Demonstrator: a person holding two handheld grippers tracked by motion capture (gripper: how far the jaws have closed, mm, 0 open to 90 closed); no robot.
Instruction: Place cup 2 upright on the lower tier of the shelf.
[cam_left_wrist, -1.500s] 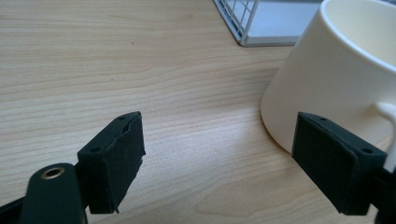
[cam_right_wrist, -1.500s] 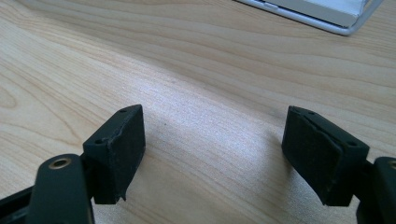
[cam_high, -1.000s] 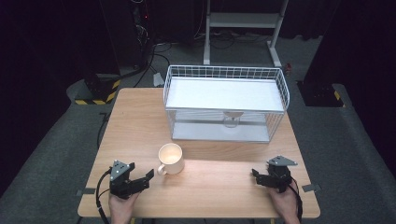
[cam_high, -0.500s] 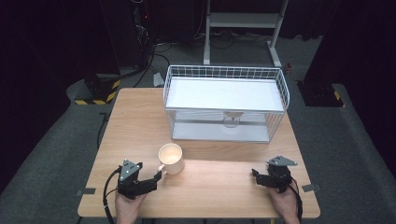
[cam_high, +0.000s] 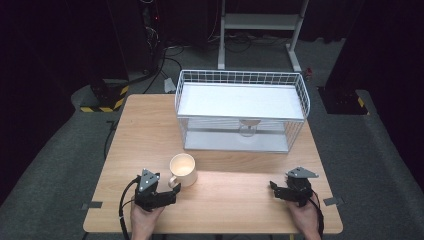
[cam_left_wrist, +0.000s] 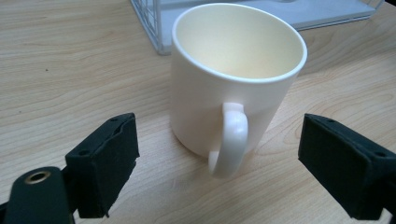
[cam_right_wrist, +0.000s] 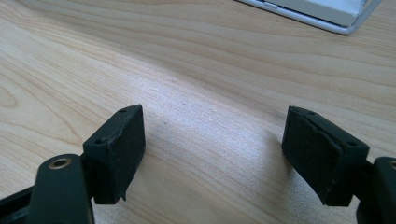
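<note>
My left tool (cam_left_wrist: 219, 156) has just been opening, its jaws wide either side of the mug (cam_left_wrist: 233, 74) handle, not touching. My right tool (cam_right_wrist: 212, 154) gapes over bare table (cam_right_wrist: 210, 70), holding nothing

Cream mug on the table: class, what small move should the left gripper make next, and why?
Probably ease the left gripper forward until the handle of the cream mug sits between its pads, then close. Its jaws have just been opening, stand wide and hold nothing, and the handle points straight at them, just ahead. The mug stands upright on the table, in front of the wire basket.
</note>
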